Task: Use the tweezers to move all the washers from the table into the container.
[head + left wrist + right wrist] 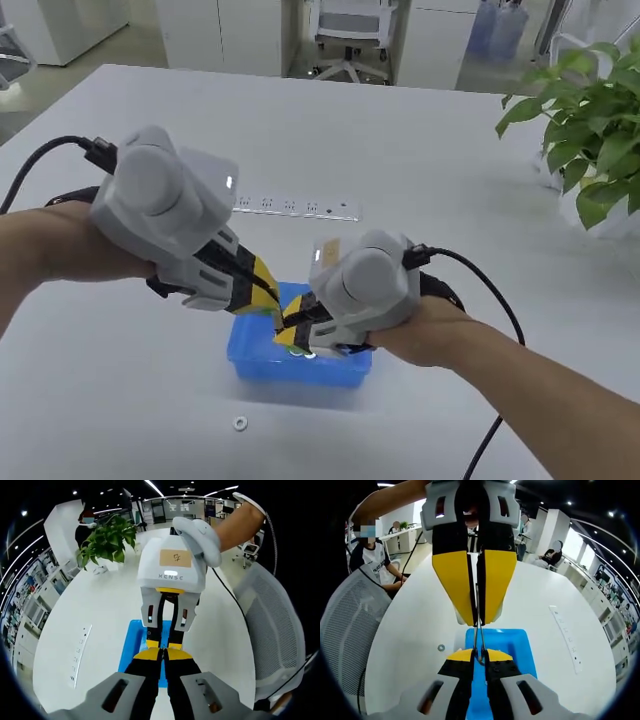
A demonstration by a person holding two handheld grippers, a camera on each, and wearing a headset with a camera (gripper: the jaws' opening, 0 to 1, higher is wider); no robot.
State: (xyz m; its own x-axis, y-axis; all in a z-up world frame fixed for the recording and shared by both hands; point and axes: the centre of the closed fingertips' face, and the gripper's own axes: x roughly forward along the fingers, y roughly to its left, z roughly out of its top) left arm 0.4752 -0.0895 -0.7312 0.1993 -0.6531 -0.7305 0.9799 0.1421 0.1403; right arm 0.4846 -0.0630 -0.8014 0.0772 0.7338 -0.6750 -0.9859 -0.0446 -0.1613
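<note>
The left gripper [162, 651] had its jaws pressed together on the tweezers [479, 630], which stood between its yellow pads in the right gripper view. The thin legs of the tweezers ran from there to the right gripper [480, 655]. Its jaws were also closed, with the tips of the tweezers between them. The two grippers faced each other, nose to nose, nearly touching.

Both were above the blue container [520, 645], which stood on the white table [400, 150] in front of the person. The tips of the tweezers were over the container. Whether they held a washer I could not tell.

One washer [240, 423] lay flat on the table, near the container but apart from it, on the side toward the person.

A hand held each gripper, and a black cable led away from each one. Further on the table lay a white power strip [295, 207], well apart from the container. A green plant [590, 140] stood at the right edge, and an office chair [350, 30] was behind the table.
</note>
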